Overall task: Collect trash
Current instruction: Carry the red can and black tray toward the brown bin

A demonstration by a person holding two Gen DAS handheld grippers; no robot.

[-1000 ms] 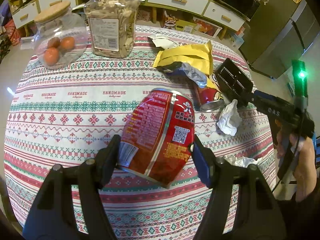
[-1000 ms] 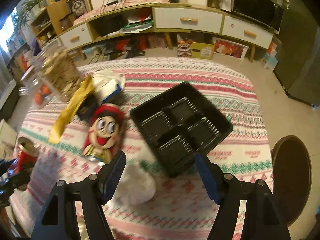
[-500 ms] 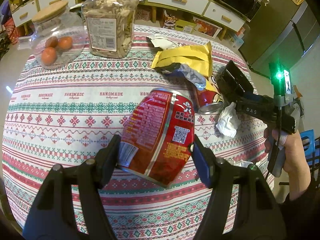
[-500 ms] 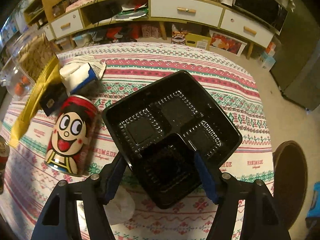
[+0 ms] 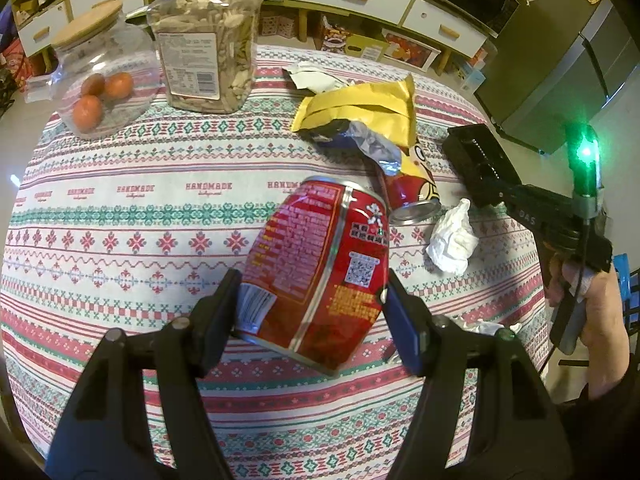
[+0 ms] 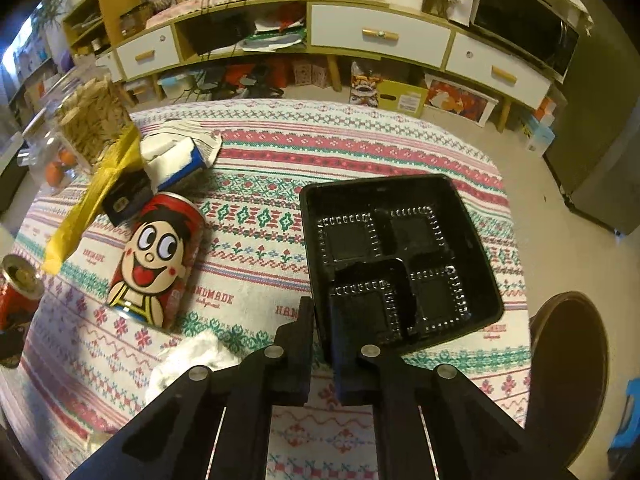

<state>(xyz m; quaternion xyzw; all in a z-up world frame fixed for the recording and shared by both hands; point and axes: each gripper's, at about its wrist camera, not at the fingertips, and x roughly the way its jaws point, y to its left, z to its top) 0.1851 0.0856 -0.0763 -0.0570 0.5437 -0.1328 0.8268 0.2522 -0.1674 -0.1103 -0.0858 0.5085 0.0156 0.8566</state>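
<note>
Left tool [image 5: 312, 300] clamps one of two red cans [image 5: 320, 268]; right tool [image 6: 322, 320], nearly closed, pinches the rim of one black tray [image 6: 400, 256]; two jars [image 5: 206, 36] stand on the worktop [image 5: 140, 208].

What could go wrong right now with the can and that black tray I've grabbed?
The right gripper pinches only the near rim of the black tray, so the tray could flex or slip out when lifted. The red can sits tilted in the left gripper, held near its lower end; it might rotate or drop. Swinging the tray could also knock the cartoon can lying beside it.
</note>
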